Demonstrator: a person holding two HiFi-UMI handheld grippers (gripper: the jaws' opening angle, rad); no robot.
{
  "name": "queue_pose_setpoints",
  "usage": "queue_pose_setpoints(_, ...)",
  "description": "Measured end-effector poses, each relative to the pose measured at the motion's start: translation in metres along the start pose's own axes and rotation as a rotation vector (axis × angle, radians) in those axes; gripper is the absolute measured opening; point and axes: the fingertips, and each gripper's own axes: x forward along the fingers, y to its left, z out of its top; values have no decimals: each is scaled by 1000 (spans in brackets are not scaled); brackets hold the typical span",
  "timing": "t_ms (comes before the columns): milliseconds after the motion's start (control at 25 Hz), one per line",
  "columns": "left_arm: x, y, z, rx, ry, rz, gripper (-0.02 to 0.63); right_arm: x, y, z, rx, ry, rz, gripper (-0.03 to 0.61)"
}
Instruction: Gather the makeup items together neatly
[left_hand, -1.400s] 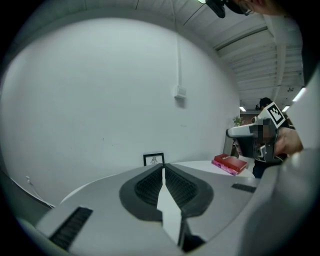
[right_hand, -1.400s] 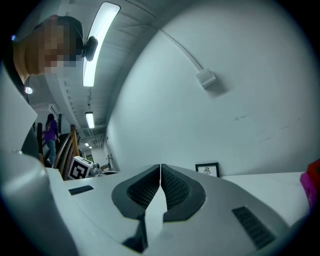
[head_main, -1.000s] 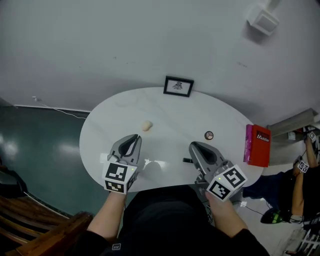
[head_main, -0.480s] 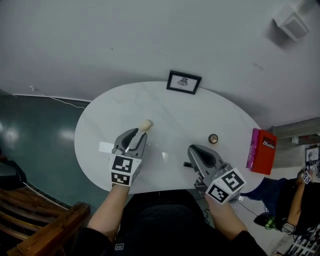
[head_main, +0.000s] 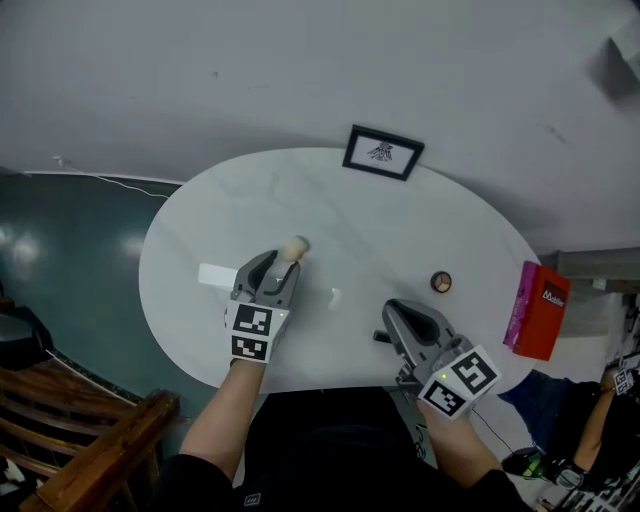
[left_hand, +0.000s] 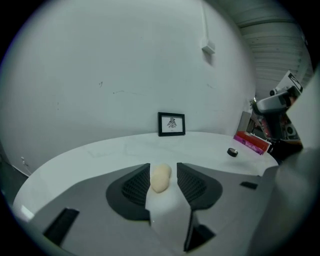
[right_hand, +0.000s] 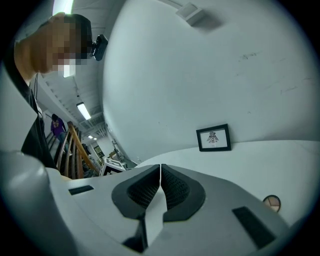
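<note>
A beige makeup sponge (head_main: 295, 247) lies on the white oval table (head_main: 200, 330). My left gripper (head_main: 279, 263) has just been opening its jaws; they now stand open on either side of the sponge (left_hand: 161, 178), with gaps between pads and sponge. A small round compact (head_main: 441, 282) sits at the right of the table. My right gripper (head_main: 393, 309) hovers near the front edge, shut (right_hand: 160, 172) and empty, left of the compact (right_hand: 271, 202). A small dark item (head_main: 379, 337) pokes out beside it. A flat white piece (head_main: 215, 274) lies left of the left gripper.
A black picture frame (head_main: 383, 153) stands at the table's far edge against the white wall. A red and pink box (head_main: 540, 310) stands at the right end. A wooden bench (head_main: 90, 460) is on the floor at the lower left. A person's arm (head_main: 610, 400) shows at far right.
The left gripper has moved forward to the sponge and its jaws have opened around it. The right gripper has sunk a little toward the table and stayed shut.
</note>
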Motion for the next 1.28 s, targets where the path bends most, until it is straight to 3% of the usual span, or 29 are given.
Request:
queue_pose_setpoints(560, 33, 8, -35, 11, 90, 38, 185, 11, -12, -9, 38, 33, 11, 35)
queue_pose_setpoints(760, 36, 3, -36, 20, 98, 24, 143, 8, -13, -6, 40, 29, 9, 35)
queue_pose_setpoints(1080, 11, -1, -24, 18, 87, 21, 140, 2, 2, 9, 17, 7, 29, 35)
queue_pose_setpoints(1280, -16, 8, -26, 41, 120, 70, 140, 5, 14, 13, 14, 1, 64, 35)
